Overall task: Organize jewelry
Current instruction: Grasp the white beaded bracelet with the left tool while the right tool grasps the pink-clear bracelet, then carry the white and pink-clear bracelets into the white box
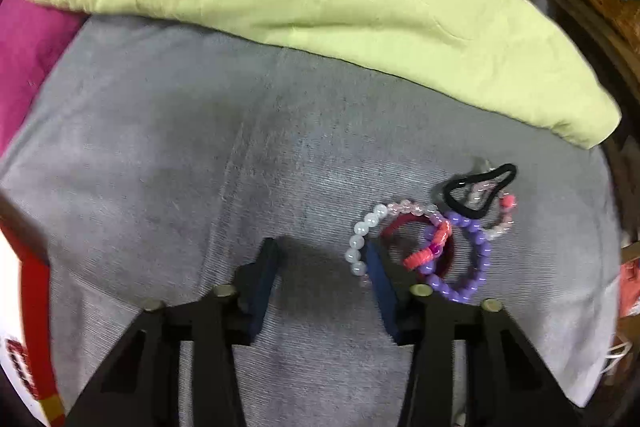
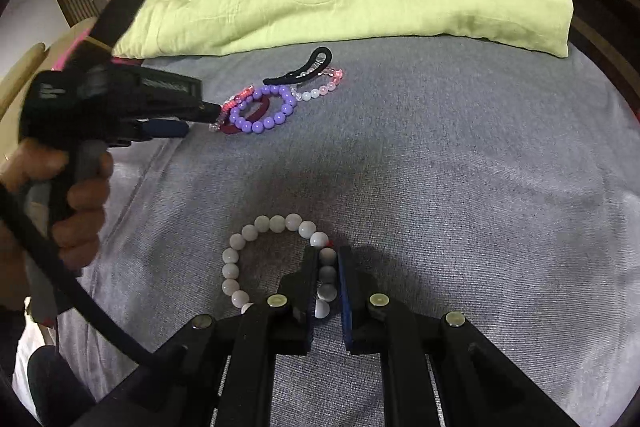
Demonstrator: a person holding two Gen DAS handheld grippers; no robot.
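Jewelry lies in a small heap on the grey bed cover (image 1: 200,147), and from the left wrist view it sits to the right of the left tool (image 1: 324,267), not between its fingers. The right-hand finger's tip overlaps the pale bead bracelet (image 1: 362,239); the purple bead bracelet (image 1: 472,259) and black hair tie (image 1: 476,187) lie further right and beyond. The fingers stand apart with only bare cover between them, so I judge this tool must shift right before closing.

From the right wrist view, the right tool (image 2: 329,259) is pinching a white bead bracelet (image 2: 256,239), whose loop hangs out to the left of its fingers. The heap (image 2: 264,107) lies well ahead, with the left tool (image 2: 192,119) just beside it, clearly the nearer one.
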